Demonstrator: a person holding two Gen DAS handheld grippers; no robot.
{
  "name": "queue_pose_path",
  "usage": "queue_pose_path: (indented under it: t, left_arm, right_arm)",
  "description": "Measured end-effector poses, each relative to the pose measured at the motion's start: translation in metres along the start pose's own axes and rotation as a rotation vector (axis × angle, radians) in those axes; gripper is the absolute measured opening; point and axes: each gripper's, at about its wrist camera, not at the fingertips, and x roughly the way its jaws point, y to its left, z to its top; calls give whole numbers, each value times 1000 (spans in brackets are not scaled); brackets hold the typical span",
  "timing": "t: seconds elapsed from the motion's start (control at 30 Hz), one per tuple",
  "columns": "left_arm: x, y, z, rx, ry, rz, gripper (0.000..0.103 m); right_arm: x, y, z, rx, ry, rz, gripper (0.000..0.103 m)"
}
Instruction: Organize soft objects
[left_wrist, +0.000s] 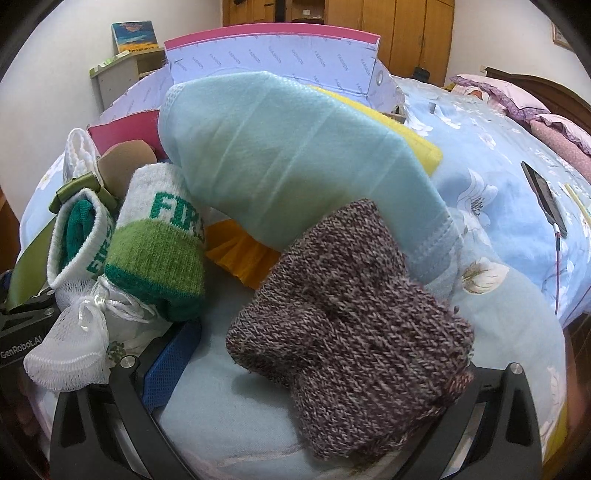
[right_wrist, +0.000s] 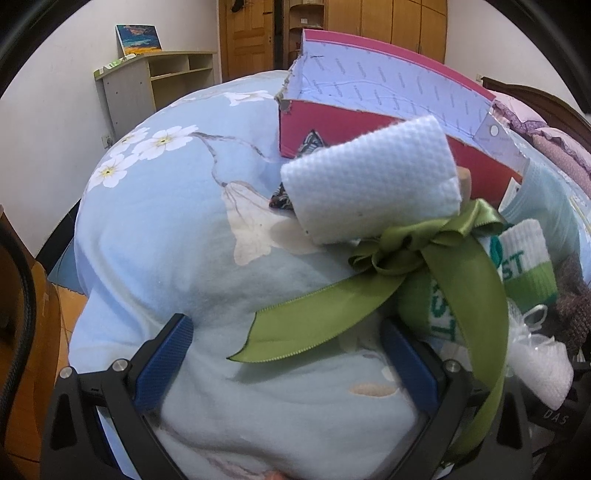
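A brown knitted piece (left_wrist: 351, 314) lies on the blue floral quilt (left_wrist: 498, 177), between the wide-apart fingers of my left gripper (left_wrist: 332, 362) and draped over the right finger; the gripper is open. Behind it a light blue cloth (left_wrist: 288, 155) leans on a yellow cloth (left_wrist: 424, 144) and an orange one (left_wrist: 243, 254). Green-and-white socks (left_wrist: 159, 236) and a white mesh pouch (left_wrist: 74, 343) sit at the left. My right gripper (right_wrist: 284, 328) is open over the quilt (right_wrist: 166, 229), with the tail of a green ribbon bow (right_wrist: 406, 251) lying between its blue pads (right_wrist: 162, 365). A white quilted cloth roll (right_wrist: 369, 177) rests beyond the bow.
An open pink box (right_wrist: 369, 122) with a lilac lining (left_wrist: 273, 55) stands on the bed behind the pile. A phone on a cable (left_wrist: 546, 199) lies on the quilt at the right, near pink pillows (left_wrist: 517, 96). A shelf unit (right_wrist: 155, 77) stands by the wall.
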Motion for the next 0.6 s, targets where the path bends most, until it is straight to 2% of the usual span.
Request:
queue_pose_path:
  t: [0.6]
  left_arm:
    - [-1,1,4,-1,-1,-1,103]
  right_arm:
    - [0,0,-2,1,-3,5,103]
